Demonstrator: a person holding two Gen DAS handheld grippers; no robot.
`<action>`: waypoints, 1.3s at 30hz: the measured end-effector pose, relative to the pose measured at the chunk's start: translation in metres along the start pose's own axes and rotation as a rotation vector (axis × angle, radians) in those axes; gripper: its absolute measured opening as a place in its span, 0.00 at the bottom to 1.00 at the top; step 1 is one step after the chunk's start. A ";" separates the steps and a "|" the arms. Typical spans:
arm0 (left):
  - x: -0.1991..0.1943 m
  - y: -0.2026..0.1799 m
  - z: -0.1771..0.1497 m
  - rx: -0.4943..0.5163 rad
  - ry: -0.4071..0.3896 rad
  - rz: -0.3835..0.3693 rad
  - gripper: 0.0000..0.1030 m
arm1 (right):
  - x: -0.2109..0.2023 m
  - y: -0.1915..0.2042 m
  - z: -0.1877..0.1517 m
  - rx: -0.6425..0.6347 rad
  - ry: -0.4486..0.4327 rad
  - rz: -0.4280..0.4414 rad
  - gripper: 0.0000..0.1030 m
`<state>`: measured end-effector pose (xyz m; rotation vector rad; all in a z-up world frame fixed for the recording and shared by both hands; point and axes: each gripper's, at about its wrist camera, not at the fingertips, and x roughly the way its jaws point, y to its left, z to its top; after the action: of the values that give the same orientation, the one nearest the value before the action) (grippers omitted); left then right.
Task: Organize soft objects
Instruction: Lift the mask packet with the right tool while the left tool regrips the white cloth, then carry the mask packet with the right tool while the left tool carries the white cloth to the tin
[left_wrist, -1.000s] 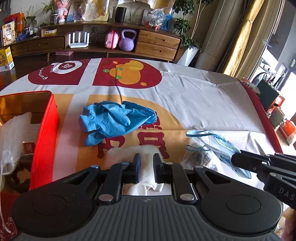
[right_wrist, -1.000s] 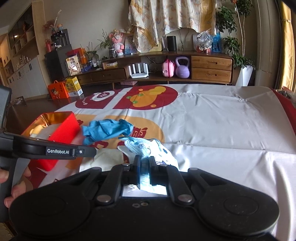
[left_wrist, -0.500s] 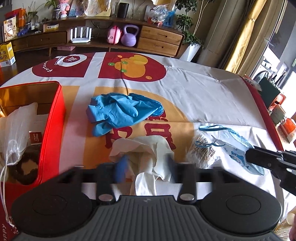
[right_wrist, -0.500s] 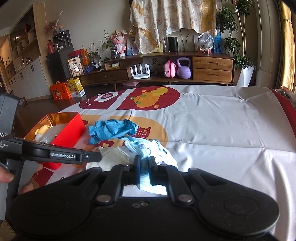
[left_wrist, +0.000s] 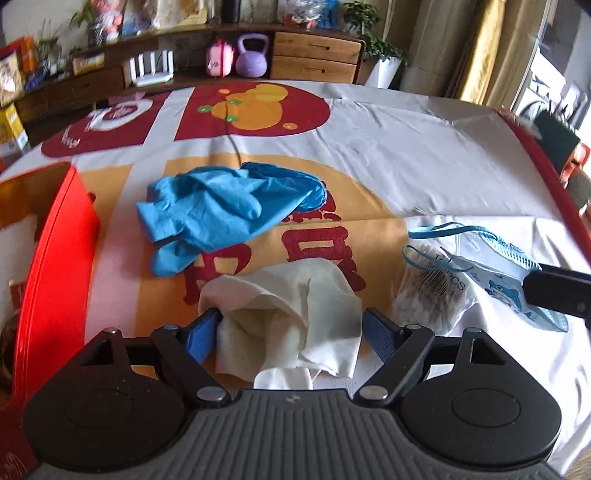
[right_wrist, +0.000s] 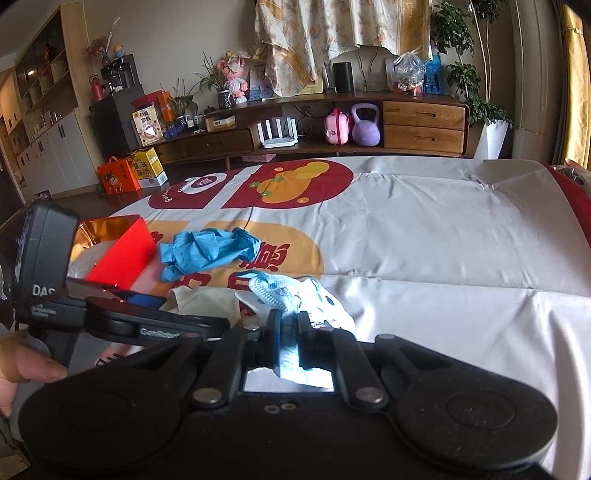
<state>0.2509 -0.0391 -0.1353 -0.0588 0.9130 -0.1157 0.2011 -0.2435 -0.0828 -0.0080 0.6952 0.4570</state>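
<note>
On tablecloth (left_wrist: 424, 155), white cloth (left_wrist: 291, 314) betw. just-opened left gripper (left_wrist: 295, 332) jaws, wide.

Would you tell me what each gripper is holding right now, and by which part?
The right gripper is shut on the blue face mask, pinching its near edge. The left gripper holds nothing: its jaws have just opened around the white cloth.

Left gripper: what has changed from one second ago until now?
The left gripper has just been opening and came down around the white cloth, which lies between its jaws, not yet pressed. The right gripper stayed shut on the face mask. The blue gloves did not move.
</note>
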 end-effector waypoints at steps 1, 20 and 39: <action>0.002 -0.002 0.000 0.012 -0.001 0.006 0.81 | 0.001 0.000 -0.001 0.000 0.003 0.003 0.07; -0.015 -0.003 -0.005 0.078 -0.066 0.036 0.17 | 0.002 0.009 -0.003 -0.008 0.015 0.000 0.07; -0.091 0.028 -0.004 -0.007 -0.095 -0.018 0.17 | -0.032 0.057 0.019 -0.046 -0.039 0.058 0.07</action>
<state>0.1952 0.0004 -0.0690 -0.0779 0.8181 -0.1253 0.1675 -0.2018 -0.0399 -0.0229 0.6479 0.5273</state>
